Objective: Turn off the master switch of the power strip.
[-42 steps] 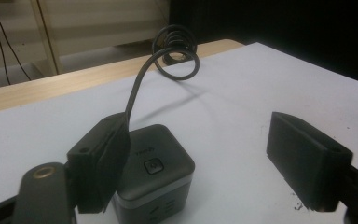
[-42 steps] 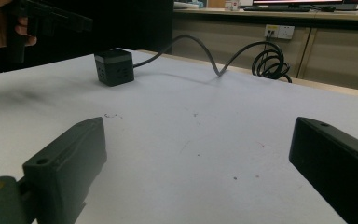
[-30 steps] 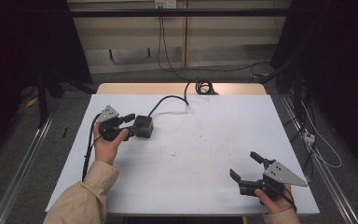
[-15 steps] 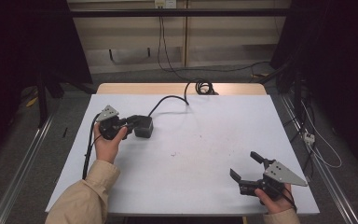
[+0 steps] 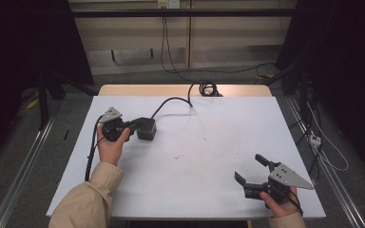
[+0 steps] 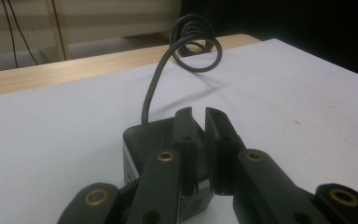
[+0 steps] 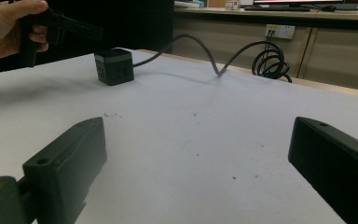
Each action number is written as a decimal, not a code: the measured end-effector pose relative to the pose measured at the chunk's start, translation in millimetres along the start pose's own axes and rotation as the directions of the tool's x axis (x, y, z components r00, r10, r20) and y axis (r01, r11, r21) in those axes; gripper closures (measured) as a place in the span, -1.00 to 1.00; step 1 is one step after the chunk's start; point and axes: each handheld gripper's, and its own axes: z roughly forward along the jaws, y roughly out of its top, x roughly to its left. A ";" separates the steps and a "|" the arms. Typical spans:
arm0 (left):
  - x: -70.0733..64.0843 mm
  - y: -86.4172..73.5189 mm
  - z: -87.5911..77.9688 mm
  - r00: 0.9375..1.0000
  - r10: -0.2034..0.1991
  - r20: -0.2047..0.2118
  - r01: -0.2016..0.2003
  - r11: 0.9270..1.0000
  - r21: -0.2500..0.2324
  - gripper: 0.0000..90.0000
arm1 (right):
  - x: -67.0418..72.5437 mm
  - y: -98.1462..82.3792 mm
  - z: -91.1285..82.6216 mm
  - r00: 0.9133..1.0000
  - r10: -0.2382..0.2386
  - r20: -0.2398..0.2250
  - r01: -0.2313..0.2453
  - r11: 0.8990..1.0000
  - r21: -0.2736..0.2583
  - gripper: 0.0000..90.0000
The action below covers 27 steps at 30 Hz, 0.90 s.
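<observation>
While the white surface carries it all, your cube, a dark socket block, sits on it toward your left, with its cable looping away from the cube to a coil at the far edge. Your left gripper hovers right over the cube; its fingers have just been closing and now stand almost together, a thin gap between them, nothing clamped. Well apart from the cube, your right gripper rests near you, fingers spread wide and empty.
</observation>
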 end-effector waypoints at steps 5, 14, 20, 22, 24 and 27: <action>-2.3 6.9 2.0 1.000 0.020 0.010 -0.020 1.000 0.010 0.89 | -0.2 -0.2 0.0 1.000 0.000 -0.001 0.000 1.000 0.002 -0.91; -3.1 14.1 5.9 1.000 0.007 0.015 -0.008 1.000 0.019 0.98 | -0.6 -0.2 -0.5 1.000 -0.002 -0.001 0.002 1.000 0.003 -0.91; 0.9 12.0 8.1 1.000 -0.014 0.006 0.014 0.999 0.040 1.00 | -0.8 -0.3 -0.5 1.000 -0.001 -0.002 0.001 1.000 0.003 -0.91; 1.9 10.8 9.3 1.000 -0.022 0.000 0.022 0.999 0.043 1.00 | -0.7 -0.2 -0.3 1.000 -0.002 -0.002 0.002 1.000 0.003 -0.91; 2.5 10.2 10.2 1.000 -0.008 -0.006 0.008 0.998 0.058 1.00 | -0.4 -0.1 -0.2 1.000 -0.002 -0.002 0.002 1.000 0.003 -0.91; 3.2 8.5 12.5 1.000 -0.023 -0.011 0.023 0.998 0.055 1.00 | -0.5 -0.1 0.0 1.000 -0.004 -0.003 0.004 1.000 0.006 -0.91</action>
